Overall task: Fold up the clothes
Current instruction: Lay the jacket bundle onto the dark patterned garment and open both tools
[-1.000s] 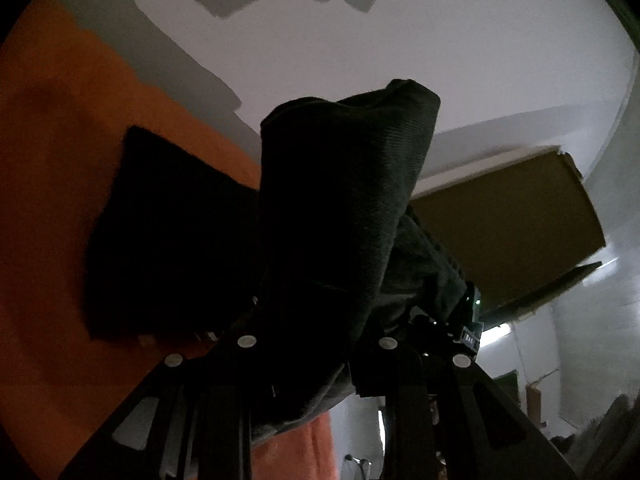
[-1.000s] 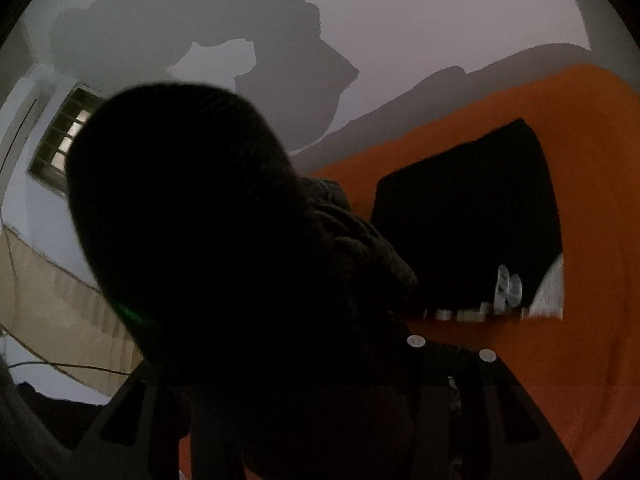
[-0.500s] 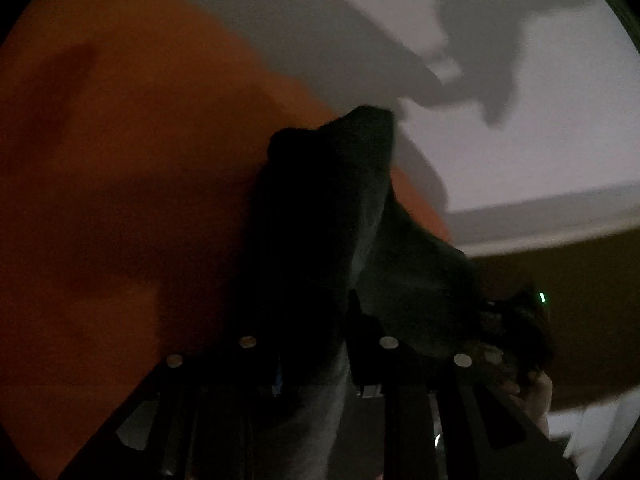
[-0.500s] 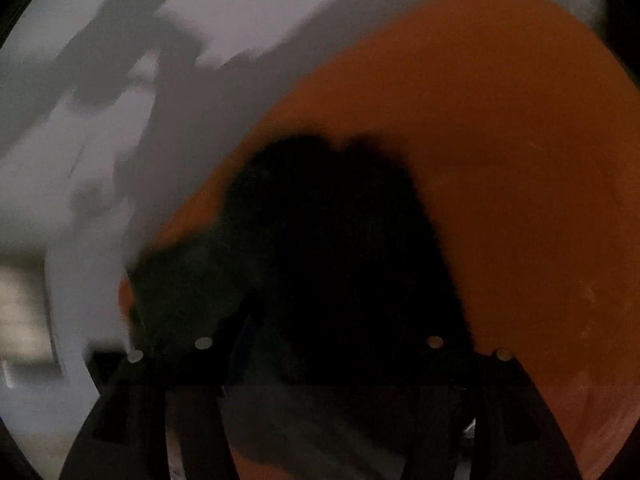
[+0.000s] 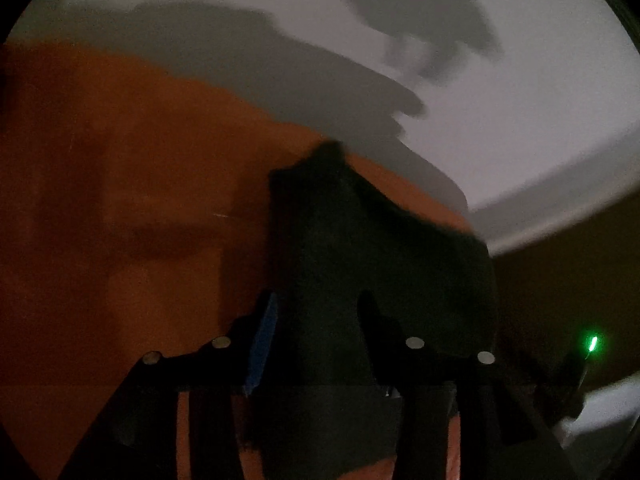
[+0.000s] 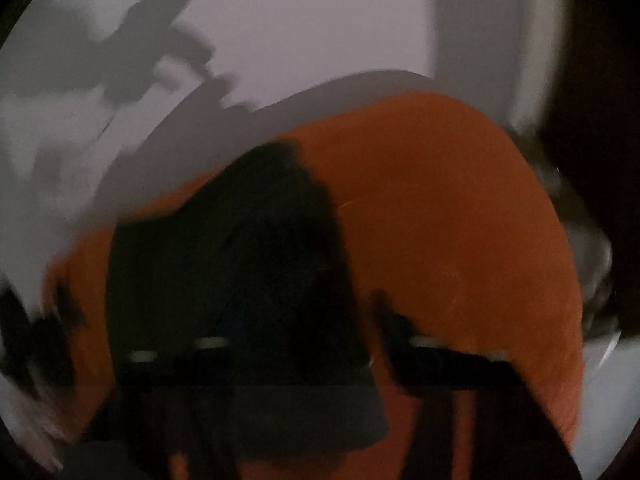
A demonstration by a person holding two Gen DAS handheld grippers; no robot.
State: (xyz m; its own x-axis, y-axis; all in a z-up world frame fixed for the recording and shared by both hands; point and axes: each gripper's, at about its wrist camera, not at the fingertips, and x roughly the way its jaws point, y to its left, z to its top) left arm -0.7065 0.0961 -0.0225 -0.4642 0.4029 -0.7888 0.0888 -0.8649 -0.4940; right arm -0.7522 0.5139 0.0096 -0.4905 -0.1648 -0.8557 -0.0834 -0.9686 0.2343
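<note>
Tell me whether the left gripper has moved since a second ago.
Yes. The left gripper has tipped down toward the orange surface: the cardboard board seen earlier is gone, and the dark garment is between its opening jaws.

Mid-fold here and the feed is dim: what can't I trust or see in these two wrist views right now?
- Left wrist view: the dark garment fills the gap of the opening left gripper; pad contact is hidden.
- Right wrist view: motion blur smears the closing right gripper and the garment's edges.
- Both views: the garment's lower part is cut off by the frame; its type is unreadable.
- The orange surface under the cloth is hidden.
</note>
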